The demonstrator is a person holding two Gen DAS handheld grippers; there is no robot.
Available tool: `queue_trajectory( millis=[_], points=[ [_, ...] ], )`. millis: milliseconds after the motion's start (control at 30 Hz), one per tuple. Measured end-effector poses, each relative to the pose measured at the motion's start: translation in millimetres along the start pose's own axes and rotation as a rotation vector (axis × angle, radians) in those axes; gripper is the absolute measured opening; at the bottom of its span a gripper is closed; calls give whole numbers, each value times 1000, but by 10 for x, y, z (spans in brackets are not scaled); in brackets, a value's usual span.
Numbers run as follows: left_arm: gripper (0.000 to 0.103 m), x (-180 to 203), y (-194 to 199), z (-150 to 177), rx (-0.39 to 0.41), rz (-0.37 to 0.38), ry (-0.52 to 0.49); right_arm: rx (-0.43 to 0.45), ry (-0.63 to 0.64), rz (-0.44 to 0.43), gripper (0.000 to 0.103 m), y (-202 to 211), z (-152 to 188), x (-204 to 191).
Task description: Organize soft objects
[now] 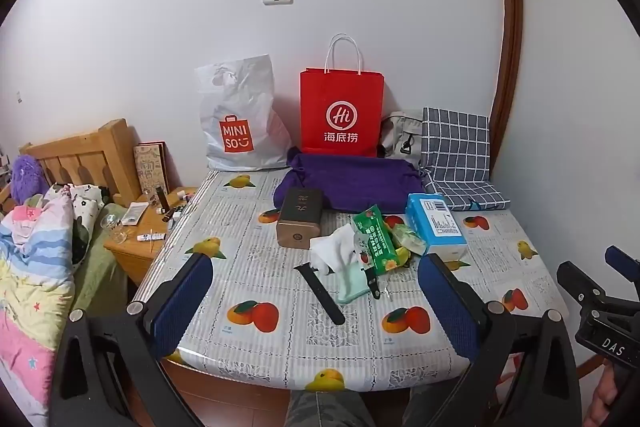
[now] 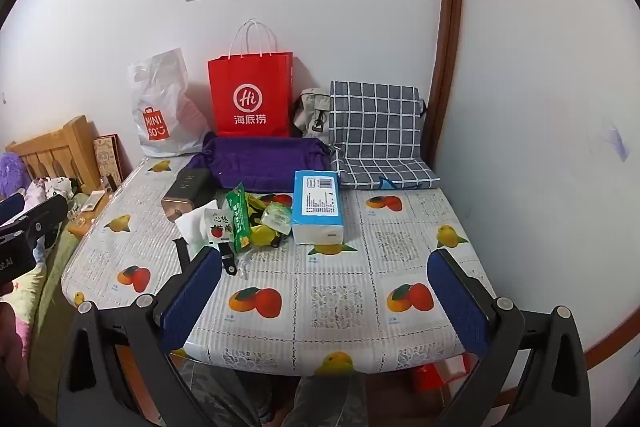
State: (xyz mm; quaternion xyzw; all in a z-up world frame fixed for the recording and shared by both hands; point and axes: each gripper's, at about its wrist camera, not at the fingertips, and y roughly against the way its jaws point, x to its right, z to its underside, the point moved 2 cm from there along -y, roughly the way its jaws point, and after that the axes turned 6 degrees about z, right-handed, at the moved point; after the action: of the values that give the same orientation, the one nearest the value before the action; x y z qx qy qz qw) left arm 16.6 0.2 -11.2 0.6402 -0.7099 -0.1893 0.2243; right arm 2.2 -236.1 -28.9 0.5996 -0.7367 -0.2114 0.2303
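Both grippers hang over the near edge of the fruit-print plastic-covered table (image 1: 248, 239), fingers spread wide and holding nothing.

The soft things lie in a loose heap near the table's middle: a crumpled white tissue (image 1: 334, 251) lying on a folded mint-green cloth (image 1: 352, 285), with green snack wrappers (image 1: 376, 239) and a blue-and-white pack of paper tissues (image 1: 436, 227) to their right. Farther back, a purple fabric storage bag (image 1: 348, 181) lies flat, and a grey-and-white checked cloth bag (image 1: 456, 155) leans at the wall.

The relation that matters is the heap's bearing from each tool. From the left gripper (image 1: 316, 305), the tissue and mint cloth sit almost dead ahead, at about 12 o'clock, near its fingertips. From the right gripper (image 2: 326, 297), the same heap lies off at about 10 to 11 o'clock, partly hidden behind its left finger, while the tissue pack (image 2: 318, 209) sits at 12 o'clock.

So the left gripper looks the better placed for the cloth. The cloth's long axis runs roughly from 11 to 5 o'clock in the left view, so a straight advance would probably need a slight wrist turn to close across it. A black watch strap (image 1: 320, 293) lies touching the cloth's left side and could be pinched with it.
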Motion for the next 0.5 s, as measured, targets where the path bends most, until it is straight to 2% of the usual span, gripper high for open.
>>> queue_trajectory(
  millis=[500],
  points=[
    [103,-6,9,-2,2,-4,-3,5,-23,-12,101,17,11,-2]
  ],
)
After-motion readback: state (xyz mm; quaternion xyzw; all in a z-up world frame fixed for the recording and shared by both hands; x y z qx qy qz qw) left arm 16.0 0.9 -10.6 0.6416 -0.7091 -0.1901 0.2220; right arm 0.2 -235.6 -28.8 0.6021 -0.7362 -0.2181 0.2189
